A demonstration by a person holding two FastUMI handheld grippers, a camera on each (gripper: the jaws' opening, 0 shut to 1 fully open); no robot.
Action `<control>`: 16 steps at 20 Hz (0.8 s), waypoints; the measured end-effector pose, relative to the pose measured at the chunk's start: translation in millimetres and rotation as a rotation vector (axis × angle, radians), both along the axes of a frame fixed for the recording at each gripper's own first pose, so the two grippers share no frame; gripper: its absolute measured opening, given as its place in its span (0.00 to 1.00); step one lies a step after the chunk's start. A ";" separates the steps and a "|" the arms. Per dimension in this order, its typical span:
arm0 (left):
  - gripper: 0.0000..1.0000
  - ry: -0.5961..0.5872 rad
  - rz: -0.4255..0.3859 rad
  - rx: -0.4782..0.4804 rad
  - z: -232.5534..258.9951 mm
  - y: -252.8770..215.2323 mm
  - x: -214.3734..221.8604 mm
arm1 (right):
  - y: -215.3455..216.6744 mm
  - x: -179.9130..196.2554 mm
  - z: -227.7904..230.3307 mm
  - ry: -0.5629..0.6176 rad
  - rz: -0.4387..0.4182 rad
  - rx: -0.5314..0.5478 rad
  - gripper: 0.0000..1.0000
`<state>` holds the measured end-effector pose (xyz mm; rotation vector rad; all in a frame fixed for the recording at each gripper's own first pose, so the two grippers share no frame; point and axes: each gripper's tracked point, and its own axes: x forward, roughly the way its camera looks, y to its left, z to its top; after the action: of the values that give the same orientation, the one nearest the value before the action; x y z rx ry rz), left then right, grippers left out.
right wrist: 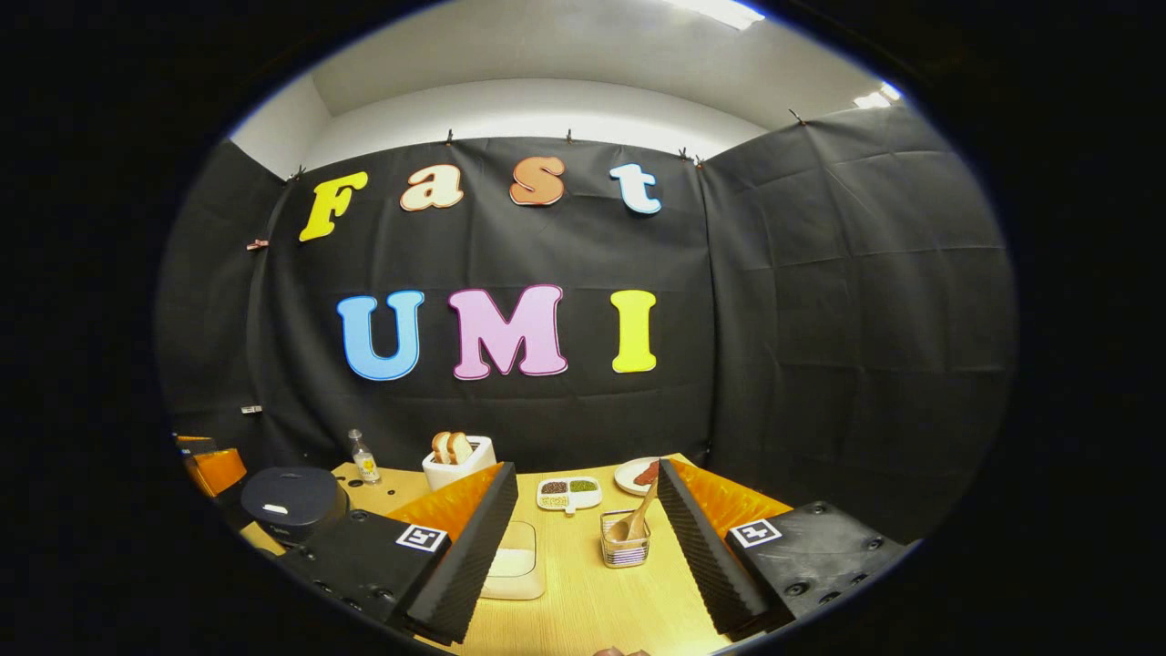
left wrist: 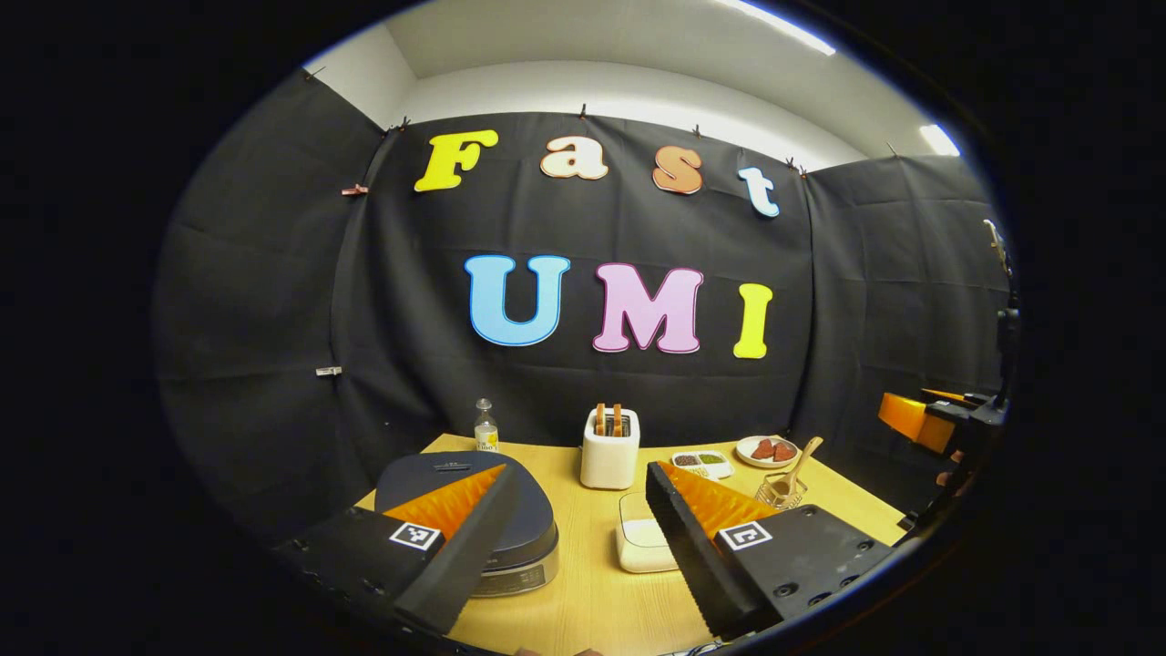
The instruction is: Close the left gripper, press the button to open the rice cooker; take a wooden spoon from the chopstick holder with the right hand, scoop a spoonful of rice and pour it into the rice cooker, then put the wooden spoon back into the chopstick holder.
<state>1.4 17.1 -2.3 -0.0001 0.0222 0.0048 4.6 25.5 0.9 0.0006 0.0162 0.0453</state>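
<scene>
While the rice cooker [left wrist: 496, 515] sits shut on the near left part of the table [left wrist: 592, 592], its dark round lid is down flat. In the right gripper view the rice cooker [right wrist: 291, 501] is far off to the left side.

A wooden spoon [right wrist: 638, 519] stands in the chopstick holder [right wrist: 625, 547], which is a small see-through cup with a wire frame. The spoon leans to the right, and its handle sticks up out of the cup. In the left gripper view the spoon [left wrist: 802, 460] and the holder [left wrist: 782, 492] are on the right side of the table.

A white box [left wrist: 642, 542] with rounded corners sits between the cooker and the holder. I cannot tell what is in it.

The left gripper [left wrist: 583, 547] hangs above the near edge of the table. Its two fingers are spread wide apart and hold nothing. The right gripper [right wrist: 583, 556] is spread wide too, and it holds nothing. The holder with the spoon shows between its fingers, a bit farther off.

Farther back stands a white toaster [left wrist: 609, 446] with bread in it. A small bottle [left wrist: 485, 426] is to its left. A little white dish [left wrist: 701, 465] with split parts and a plate [left wrist: 767, 450] with red bits are to its right.
</scene>
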 end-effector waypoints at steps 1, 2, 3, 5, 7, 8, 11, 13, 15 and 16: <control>0.95 0.004 -0.002 -0.004 -2.2 0.4 1.5 | 0.5 0.4 1.5 -0.003 0.001 -0.001 0.96; 0.95 0.007 0.001 -0.006 -2.4 2.6 2.8 | 2.1 0.6 2.7 -0.011 0.004 -0.001 0.96; 0.95 0.010 0.007 -0.009 -4.5 4.6 4.1 | 2.0 1.6 4.9 -0.022 0.001 -0.004 0.97; 0.95 0.022 0.015 -0.027 -7.9 9.7 8.5 | -0.8 2.8 1.2 -0.019 -0.005 -0.005 0.96; 0.95 0.033 0.023 -0.043 -8.2 16.7 12.8 | -0.8 2.5 -0.3 -0.014 -0.002 -0.002 0.96; 0.95 0.041 0.028 -0.048 -7.4 20.7 14.1 | -4.4 3.8 0.2 -0.015 -0.007 -0.006 1.00; 0.95 0.099 0.061 -0.069 -9.7 38.6 20.8 | -11.2 4.4 0.0 -0.011 -0.022 0.000 0.96; 0.95 0.113 0.066 -0.078 -2.9 47.5 24.7 | -13.3 5.6 -2.2 -0.005 -0.030 0.007 0.96; 0.92 0.128 0.060 -0.067 -2.6 56.4 31.3 | -15.0 5.1 -4.9 0.004 -0.034 0.016 0.96; 0.87 0.137 0.059 -0.063 -3.1 62.2 33.4 | -15.4 3.9 -5.7 0.006 -0.035 0.018 0.92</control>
<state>34.8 79.3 -5.5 -0.0634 0.1596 0.0634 8.5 10.0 -4.8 0.0185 0.0215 0.0102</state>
